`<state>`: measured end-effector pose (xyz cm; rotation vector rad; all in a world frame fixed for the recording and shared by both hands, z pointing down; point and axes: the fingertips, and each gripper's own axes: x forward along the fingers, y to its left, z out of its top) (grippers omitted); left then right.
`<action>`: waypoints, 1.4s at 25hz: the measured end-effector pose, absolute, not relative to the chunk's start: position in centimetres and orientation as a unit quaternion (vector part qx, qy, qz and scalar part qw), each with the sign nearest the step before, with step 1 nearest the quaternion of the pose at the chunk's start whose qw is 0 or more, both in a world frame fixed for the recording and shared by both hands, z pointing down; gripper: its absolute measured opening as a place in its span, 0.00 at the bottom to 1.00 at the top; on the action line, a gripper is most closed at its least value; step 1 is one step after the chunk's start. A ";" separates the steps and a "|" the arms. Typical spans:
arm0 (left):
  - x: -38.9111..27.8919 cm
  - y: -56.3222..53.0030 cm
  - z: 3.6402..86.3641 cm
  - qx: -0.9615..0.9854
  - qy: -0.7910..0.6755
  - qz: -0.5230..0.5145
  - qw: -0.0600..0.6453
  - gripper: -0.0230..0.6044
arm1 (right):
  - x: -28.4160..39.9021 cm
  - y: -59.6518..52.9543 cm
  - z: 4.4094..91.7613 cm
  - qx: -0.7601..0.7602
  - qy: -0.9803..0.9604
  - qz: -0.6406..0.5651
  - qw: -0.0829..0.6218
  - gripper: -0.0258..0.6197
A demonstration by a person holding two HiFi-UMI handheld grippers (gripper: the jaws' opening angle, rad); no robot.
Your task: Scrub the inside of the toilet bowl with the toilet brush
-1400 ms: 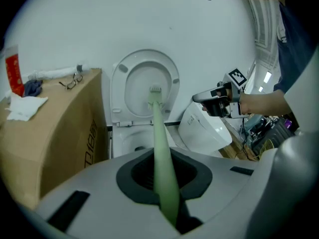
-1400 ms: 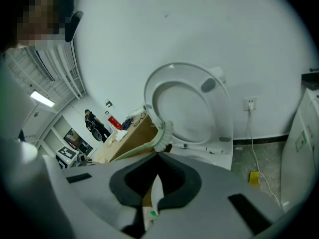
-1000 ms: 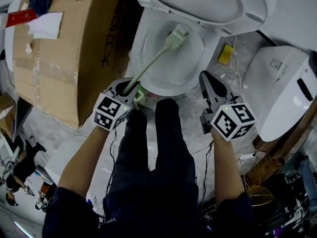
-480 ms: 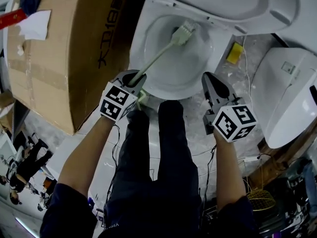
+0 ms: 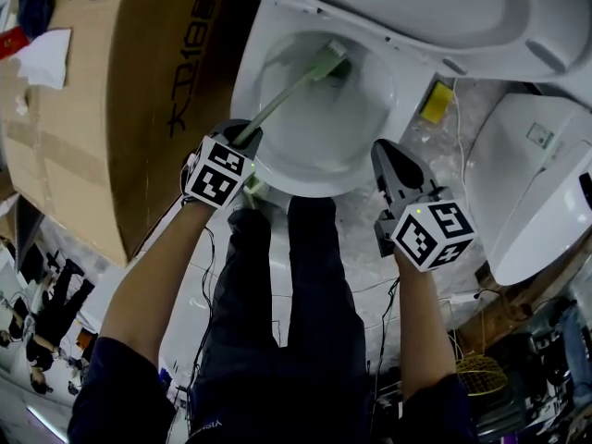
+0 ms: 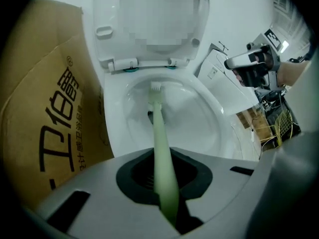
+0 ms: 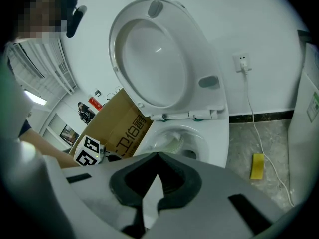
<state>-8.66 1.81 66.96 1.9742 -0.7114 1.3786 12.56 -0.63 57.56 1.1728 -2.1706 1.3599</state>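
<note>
Right now the left gripper [image 5: 243, 137] is clamping its jaws on the pale green handle of the toilet brush [image 5: 289, 92]. In the left gripper view the handle is running straight out between the dark pads. The gripper is holding low on the handle, just outside the rim at about 7 o'clock of the toilet bowl [image 5: 375, 109]. That hold is letting the long handle carry the head across the basin while the gripper is staying out of the wet.

The brush is slanting up toward 1 o'clock from the gripper, and its head is pressing against the far wall of the bowl, close to the dark drain opening. In the left gripper view the bristle end [image 6: 155, 87] is sitting just under the seat hinges. I judge the scrubbing to be under way, with the far side being worked and the near walls probably yet to be covered.

The right gripper [image 5: 389, 155] is hanging just off the rim at about 5 o'clock, its jaws drawn together on nothing. It seems to be waiting out of the brush's path, since one hand is enough for this stroke.

The seat and lid [image 5: 416, 7] are standing raised at 12 o'clock, leaving the basin open. A cardboard box [image 5: 111, 109] is crowding the bowl at 9 o'clock, so wide sweeps on that side are looking cramped. A yellow block [image 5: 437, 101] is lying on the floor at 2 o'clock, well clear of the work.
</note>
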 end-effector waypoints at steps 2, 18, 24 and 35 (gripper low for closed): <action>-8.4 1.5 67.5 0.740 -0.267 0.536 0.308 0.11 | 12.9 -0.6 57.8 0.410 -0.759 0.478 0.164 0.05; -7.7 1.0 69.4 0.720 -0.249 0.569 0.308 0.11 | 13.6 -0.4 58.7 0.412 -0.750 0.490 0.167 0.05; -6.0 1.8 69.5 0.728 -0.236 0.562 0.313 0.11 | 14.6 0.6 58.5 0.425 -0.743 0.491 0.164 0.05; -3.3 3.5 69.3 0.747 -0.206 0.553 0.307 0.11 | 14.8 2.7 58.4 0.439 -0.731 0.497 0.159 0.05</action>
